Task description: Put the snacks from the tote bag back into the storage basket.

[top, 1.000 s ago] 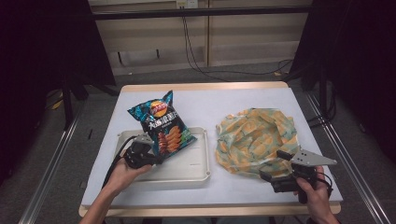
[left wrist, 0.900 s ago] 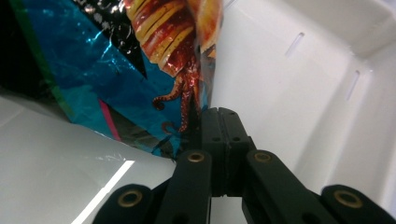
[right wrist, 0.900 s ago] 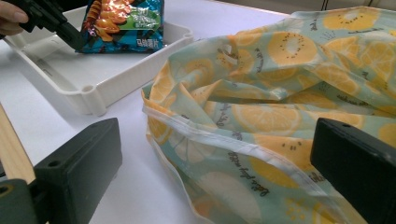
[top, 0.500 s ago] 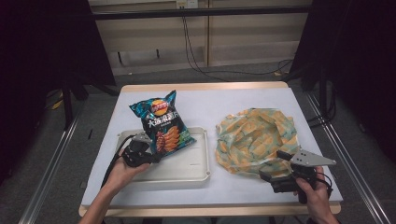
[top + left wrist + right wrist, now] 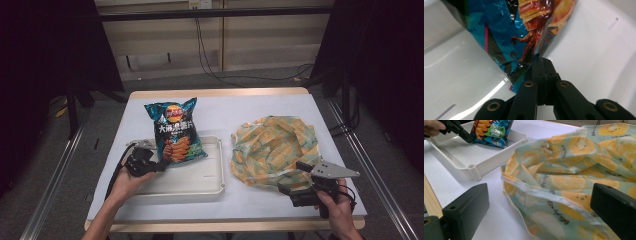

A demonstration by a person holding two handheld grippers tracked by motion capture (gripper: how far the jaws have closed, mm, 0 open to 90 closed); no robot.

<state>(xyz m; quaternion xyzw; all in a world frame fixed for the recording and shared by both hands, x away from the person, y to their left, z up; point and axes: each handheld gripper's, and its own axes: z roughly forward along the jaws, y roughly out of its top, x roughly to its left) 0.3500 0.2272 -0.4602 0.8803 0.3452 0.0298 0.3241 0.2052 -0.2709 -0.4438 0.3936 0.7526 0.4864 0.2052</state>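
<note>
A blue chip bag [image 5: 172,131] lies tilted, its lower half in the white tray [image 5: 200,180] and its top on the table beyond. My left gripper [image 5: 160,165] is shut on the bag's lower left corner. In the left gripper view the gripper [image 5: 542,61] pinches the foil edge of the chip bag [image 5: 524,25] above the tray floor [image 5: 594,45]. My right gripper [image 5: 291,177] stands open at the near edge of the crumpled lemon-print fabric bag [image 5: 272,145]. In the right gripper view the gripper [image 5: 541,205] straddles the hem of the fabric bag [image 5: 579,157] without touching it.
The white tray [image 5: 486,162] sits left of the fabric bag with a strip of table between them; the chip bag [image 5: 491,131] and left gripper [image 5: 465,136] show beyond it. The table's wooden front edge [image 5: 225,224] runs just below both hands.
The chip bag's top has swung a little right and away while my left gripper keeps hold of its corner. The right gripper has stayed put.
</note>
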